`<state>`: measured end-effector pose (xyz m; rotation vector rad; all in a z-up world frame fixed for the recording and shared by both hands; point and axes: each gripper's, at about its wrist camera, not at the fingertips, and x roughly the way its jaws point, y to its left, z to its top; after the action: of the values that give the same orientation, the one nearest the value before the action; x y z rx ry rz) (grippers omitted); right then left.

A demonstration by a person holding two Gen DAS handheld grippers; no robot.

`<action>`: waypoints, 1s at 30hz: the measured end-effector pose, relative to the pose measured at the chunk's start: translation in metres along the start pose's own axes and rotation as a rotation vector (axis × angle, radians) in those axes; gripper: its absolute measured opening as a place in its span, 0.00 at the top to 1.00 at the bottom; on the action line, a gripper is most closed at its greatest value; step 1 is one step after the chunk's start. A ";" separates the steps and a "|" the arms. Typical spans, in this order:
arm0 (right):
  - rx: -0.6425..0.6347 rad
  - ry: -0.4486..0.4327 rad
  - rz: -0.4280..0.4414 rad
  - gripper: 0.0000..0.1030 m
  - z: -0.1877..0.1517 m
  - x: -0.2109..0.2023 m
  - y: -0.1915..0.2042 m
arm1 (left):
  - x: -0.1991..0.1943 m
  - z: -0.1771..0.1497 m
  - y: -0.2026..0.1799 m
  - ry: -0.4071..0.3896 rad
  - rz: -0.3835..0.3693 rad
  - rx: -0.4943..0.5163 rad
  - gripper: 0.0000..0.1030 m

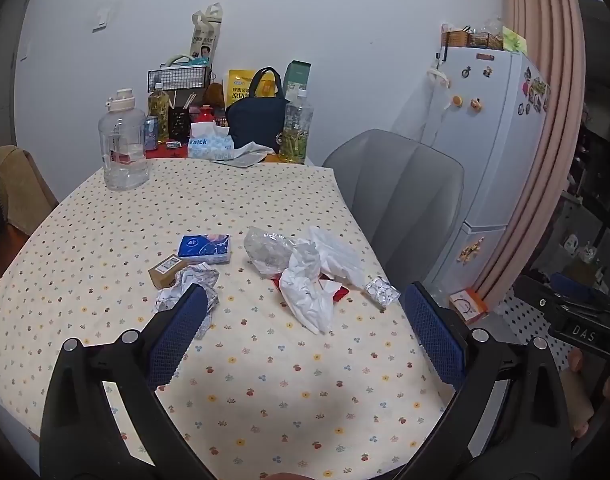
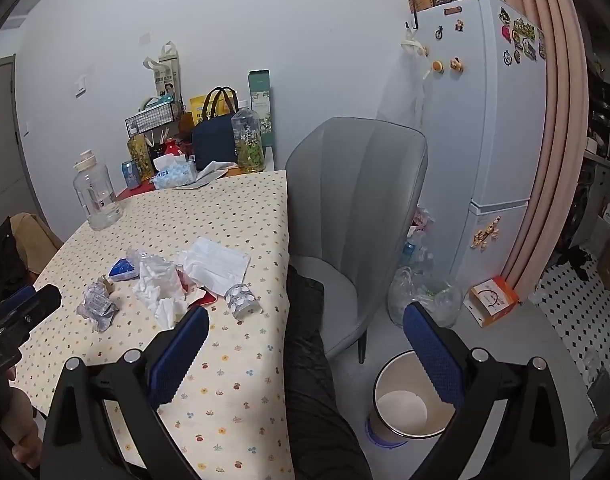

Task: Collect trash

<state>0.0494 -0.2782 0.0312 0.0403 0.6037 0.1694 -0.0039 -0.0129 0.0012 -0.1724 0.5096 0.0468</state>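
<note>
Trash lies mid-table on the flowered cloth (image 1: 265,380): crumpled white tissue (image 1: 307,288), a clear plastic wrapper (image 1: 267,250), a flat white bag (image 1: 337,254), a red scrap (image 1: 339,292), a dotted foil wad (image 1: 382,291), a crinkled printed wrapper (image 1: 193,284), a small brown box (image 1: 167,270) and a blue tissue pack (image 1: 204,248). My left gripper (image 1: 305,332) hovers open just short of the pile, holding nothing. My right gripper (image 2: 305,344) is open over the table's right edge, empty. A white bin (image 2: 411,396) stands on the floor below it.
A grey chair (image 2: 357,200) sits at the table's right side, with a fridge (image 2: 489,140) and pink curtain behind. A big clear jug (image 1: 123,148), bottles, a tissue box (image 1: 211,146) and a dark bag (image 1: 257,116) crowd the far end. A plastic sack (image 2: 425,296) and an orange box (image 2: 493,300) lie on the floor.
</note>
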 end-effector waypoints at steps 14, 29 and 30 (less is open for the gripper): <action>0.000 0.004 0.002 0.07 -0.001 0.001 0.000 | -0.005 0.001 0.000 -0.018 -0.004 -0.004 0.05; -0.001 0.007 0.002 0.07 -0.004 0.005 0.005 | -0.007 -0.001 0.003 -0.017 -0.013 -0.009 0.05; -0.001 0.008 0.000 0.07 -0.005 0.005 0.005 | -0.007 -0.001 0.002 -0.017 -0.014 -0.008 0.05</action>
<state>0.0501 -0.2720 0.0247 0.0391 0.6114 0.1700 -0.0109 -0.0107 0.0038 -0.1835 0.4914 0.0367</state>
